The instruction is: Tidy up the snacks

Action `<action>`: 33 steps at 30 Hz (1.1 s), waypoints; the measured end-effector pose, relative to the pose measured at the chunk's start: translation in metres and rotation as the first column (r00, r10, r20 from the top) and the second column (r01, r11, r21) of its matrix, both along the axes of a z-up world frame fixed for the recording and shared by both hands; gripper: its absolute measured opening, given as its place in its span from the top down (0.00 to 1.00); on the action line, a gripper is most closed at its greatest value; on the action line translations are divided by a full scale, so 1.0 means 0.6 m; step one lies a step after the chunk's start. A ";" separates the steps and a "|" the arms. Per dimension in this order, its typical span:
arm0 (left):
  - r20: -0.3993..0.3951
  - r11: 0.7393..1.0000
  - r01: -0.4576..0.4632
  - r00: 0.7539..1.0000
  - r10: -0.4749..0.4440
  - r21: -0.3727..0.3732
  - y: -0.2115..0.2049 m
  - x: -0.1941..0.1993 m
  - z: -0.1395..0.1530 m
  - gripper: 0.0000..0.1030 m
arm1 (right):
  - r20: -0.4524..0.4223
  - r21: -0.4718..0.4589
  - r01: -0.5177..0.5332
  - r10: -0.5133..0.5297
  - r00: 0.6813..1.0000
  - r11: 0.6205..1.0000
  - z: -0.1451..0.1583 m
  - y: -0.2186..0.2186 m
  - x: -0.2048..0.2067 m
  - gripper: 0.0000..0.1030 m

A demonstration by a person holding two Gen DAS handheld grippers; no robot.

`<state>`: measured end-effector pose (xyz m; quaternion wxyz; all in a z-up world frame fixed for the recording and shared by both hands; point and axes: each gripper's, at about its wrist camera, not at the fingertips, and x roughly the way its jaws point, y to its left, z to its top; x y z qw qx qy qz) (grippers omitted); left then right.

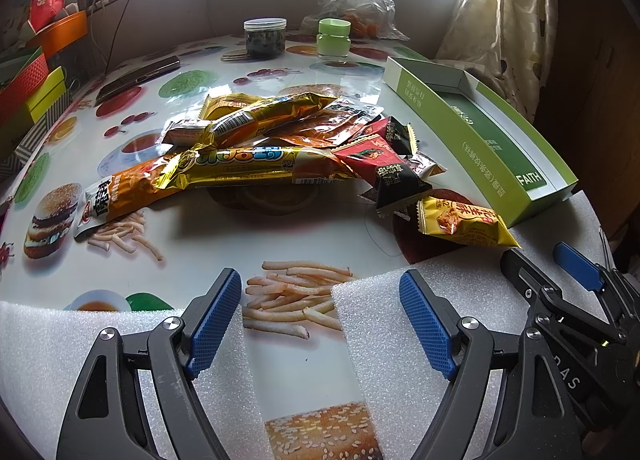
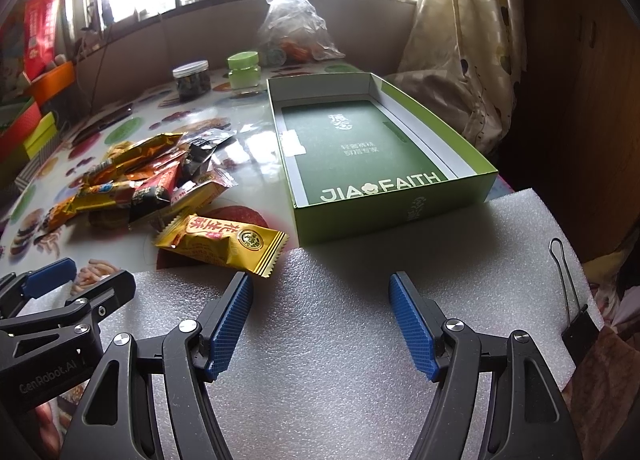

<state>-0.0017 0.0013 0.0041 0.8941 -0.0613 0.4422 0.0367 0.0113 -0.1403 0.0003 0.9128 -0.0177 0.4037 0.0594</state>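
Note:
A heap of snack packets lies in the middle of the table, with a long yellow bar in front. A small yellow packet sits apart at the right, also visible in the right wrist view as the yellow packet. A shallow green box stands open and empty to the right of the heap. My left gripper is open near the table's front edge, holding nothing. My right gripper is open over white foam, just behind the green box.
White foam sheets cover the near edge. At the back stand a dark jar, a green-lidded jar and a plastic bag. A phone lies at the left, coloured boxes beyond. A binder clip lies at the right.

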 end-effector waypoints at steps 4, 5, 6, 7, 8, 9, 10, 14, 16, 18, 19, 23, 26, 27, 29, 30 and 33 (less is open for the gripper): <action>0.001 1.000 0.000 1.000 0.000 0.000 0.000 -0.001 -0.001 0.21 | 0.001 -0.001 0.000 0.000 1.000 1.000 0.003 -0.001 0.001 0.31; 0.001 1.000 0.000 1.000 0.000 0.000 0.000 -0.002 -0.001 0.21 | 0.002 0.000 0.001 -0.001 1.000 1.000 0.000 -0.001 -0.001 0.31; 0.001 1.000 0.000 1.000 0.000 0.000 0.000 -0.001 -0.001 0.21 | 0.002 0.000 0.001 -0.001 1.000 1.000 -0.001 -0.002 -0.001 0.31; 0.001 1.000 0.000 1.000 0.000 0.000 0.000 -0.001 -0.001 0.21 | 0.003 0.000 0.001 -0.001 1.000 1.000 -0.001 -0.003 -0.002 0.31; 0.002 1.000 0.000 1.000 0.000 0.001 0.000 -0.002 -0.001 0.21 | 0.003 -0.001 0.001 -0.001 1.000 1.000 0.000 -0.004 -0.001 0.31; 0.001 1.000 0.000 1.000 0.000 0.000 0.000 -0.001 -0.001 0.21 | 0.002 -0.001 0.000 0.000 1.000 1.000 -0.005 -0.001 0.001 0.32; 0.001 1.000 0.001 1.000 -0.001 -0.001 0.000 -0.001 -0.001 0.21 | 0.002 -0.001 -0.001 0.001 1.000 1.000 -0.004 -0.001 0.003 0.32; 0.000 1.000 0.002 1.000 -0.002 -0.001 0.000 -0.002 -0.001 0.21 | 0.000 0.000 -0.003 0.003 1.000 1.000 -0.004 -0.002 0.001 0.32; -0.002 1.000 0.004 1.000 -0.004 -0.003 0.002 -0.001 -0.001 0.21 | -0.006 -0.005 -0.024 0.024 1.000 1.000 0.004 0.006 0.002 0.32; -0.006 1.000 0.009 1.000 -0.009 -0.005 0.003 0.000 -0.001 0.21 | -0.009 0.001 -0.031 0.031 0.999 1.000 0.003 0.007 0.004 0.32; -0.009 1.000 0.013 1.000 -0.013 -0.005 0.004 0.001 -0.001 0.21 | -0.013 0.000 -0.046 0.046 0.999 0.999 0.006 0.010 0.009 0.32; -0.029 0.999 0.036 0.999 -0.037 -0.025 0.012 0.003 0.003 0.21 | 0.023 -0.010 -0.098 0.098 0.995 0.995 0.020 0.016 0.005 0.32; -0.032 0.999 0.023 0.999 -0.024 -0.040 0.028 0.000 0.010 0.21 | 0.073 -0.013 -0.171 0.172 0.982 0.985 0.039 0.027 0.003 0.32; -0.026 0.999 0.015 1.000 -0.016 -0.050 0.036 -0.002 0.013 0.21 | 0.076 -0.001 -0.206 0.205 0.976 0.979 0.044 0.032 0.009 0.32; -0.016 0.998 -0.006 1.000 0.005 -0.066 0.054 -0.008 0.022 0.21 | 0.080 0.006 -0.271 0.270 0.960 0.963 0.046 0.040 0.015 0.32; -0.005 0.997 -0.017 1.000 0.016 -0.069 0.065 -0.010 0.028 0.21 | 0.080 0.004 -0.300 0.299 0.951 0.954 0.046 0.044 0.019 0.32; 0.014 0.998 -0.043 0.999 0.043 -0.052 0.094 -0.010 0.041 0.21 | 0.056 0.001 -0.387 0.386 0.921 0.922 0.042 0.061 0.041 0.32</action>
